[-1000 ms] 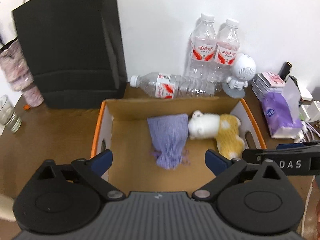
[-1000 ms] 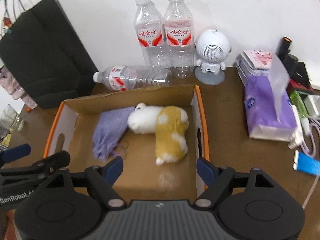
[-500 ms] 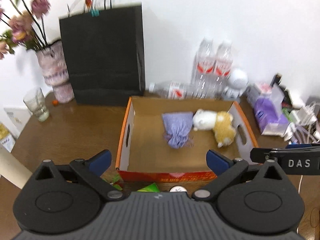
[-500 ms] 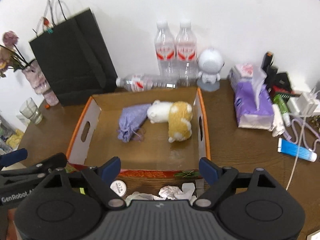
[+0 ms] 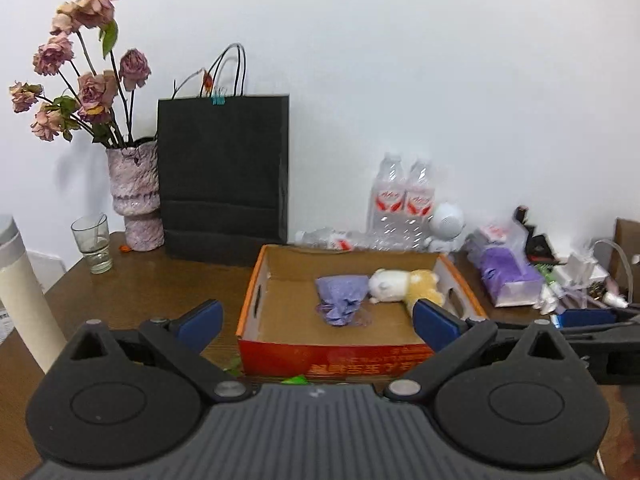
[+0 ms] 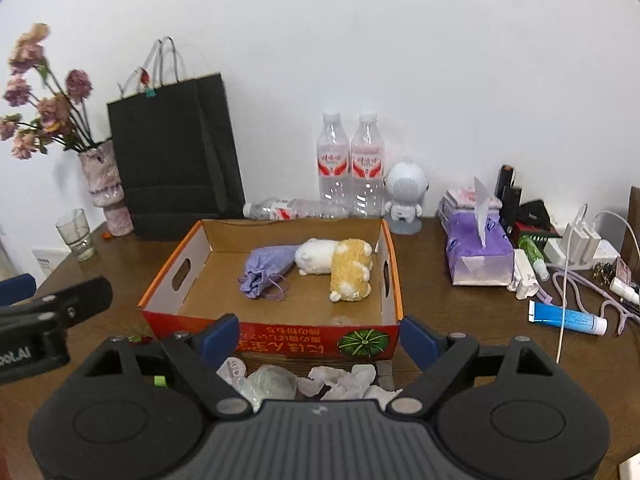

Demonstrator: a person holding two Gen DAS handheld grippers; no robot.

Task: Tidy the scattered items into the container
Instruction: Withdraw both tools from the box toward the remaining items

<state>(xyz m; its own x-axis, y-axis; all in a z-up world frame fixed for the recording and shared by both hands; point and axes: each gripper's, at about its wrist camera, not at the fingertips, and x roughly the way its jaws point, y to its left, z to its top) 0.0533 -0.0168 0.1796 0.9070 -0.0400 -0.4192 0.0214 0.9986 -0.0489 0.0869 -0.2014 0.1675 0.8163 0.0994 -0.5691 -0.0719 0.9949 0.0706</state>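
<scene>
We face a plain white wall (image 6: pixel 400 40) behind a dark brown wooden table (image 6: pixel 460 312) crowded along its back edge. In the middle of the table sits the container, a shallow cardboard tray with orange rims and a red printed front wall (image 6: pixel 280 340). Inside it lie a lilac drawstring cloth pouch (image 6: pixel 266 270) and, touching its right side, a white-and-yellow plush toy animal (image 6: pixel 340 264) on its side.

Just in front of the tray, on the table, we see crumpled white paper and clear plastic wrappers (image 6: pixel 320 384), a small round white disc (image 6: pixel 230 368), and scraps of green (image 5: pixel 294 380); these are still outside the tray.

Our left gripper (image 5: pixel 316 318) has its blue-tipped jaws spread wide with nothing between them. Our right gripper (image 6: pixel 318 334) is likewise wide, empty, its jaws spreading a little further.

Behind the tray stand a black paper carrier bag with cord handles (image 6: pixel 176 156), two upright clear water bottles with red labels (image 6: pixel 350 164), a third such bottle lying flat (image 6: pixel 292 210), and a white round-headed robot figurine (image 6: pixel 406 196). At left are a mottled pink vase of dried roses (image 5: pixel 136 192) and a clear drinking glass (image 5: pixel 93 244). At right lie a purple soft pack of tissues (image 6: pixel 476 252) and a blue-and-white tube (image 6: pixel 568 318).
</scene>
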